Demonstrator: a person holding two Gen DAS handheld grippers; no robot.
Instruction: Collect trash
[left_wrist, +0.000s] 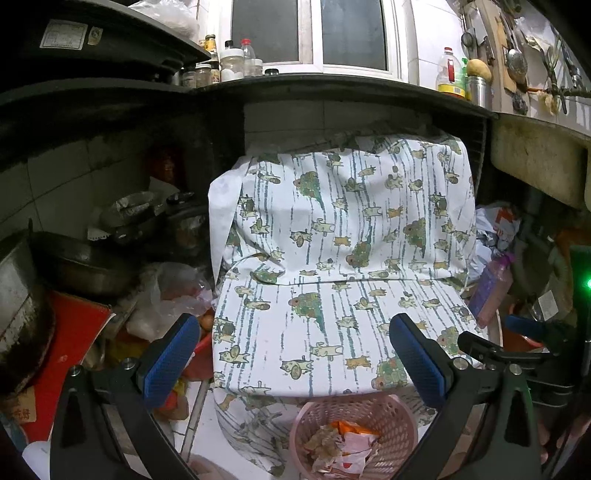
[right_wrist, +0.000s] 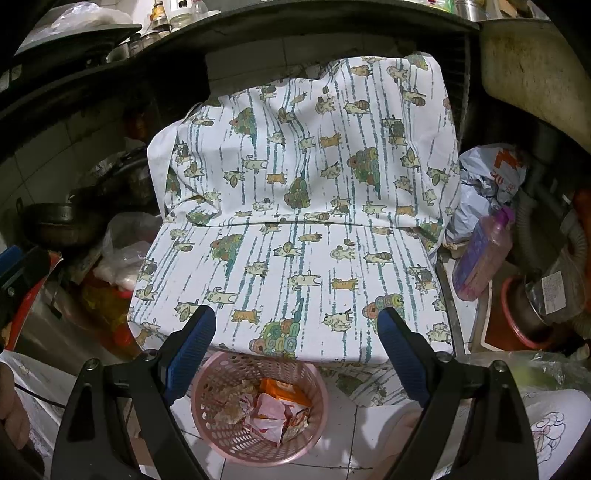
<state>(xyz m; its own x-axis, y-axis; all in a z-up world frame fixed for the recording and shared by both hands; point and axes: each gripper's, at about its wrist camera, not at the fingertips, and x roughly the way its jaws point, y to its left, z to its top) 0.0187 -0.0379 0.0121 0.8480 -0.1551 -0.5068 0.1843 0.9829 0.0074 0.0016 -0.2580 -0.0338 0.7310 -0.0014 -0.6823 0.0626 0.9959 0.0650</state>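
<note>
Right wrist view: the right gripper (right_wrist: 297, 332) hangs wide open and empty above the pink basket (right_wrist: 210, 373) of crumpled wrappers (right_wrist: 271, 417) on the near floor. The left gripper (left_wrist: 295, 347) gapes wide too, gripping nothing, before the cat-print cloth (left_wrist: 332, 229).

No legible text; label on black appliance (left_wrist: 63, 34) too blurred.

Dark window (left_wrist: 308, 31), tiled wall, cloth-draped chair (left_wrist: 343, 236).
</note>
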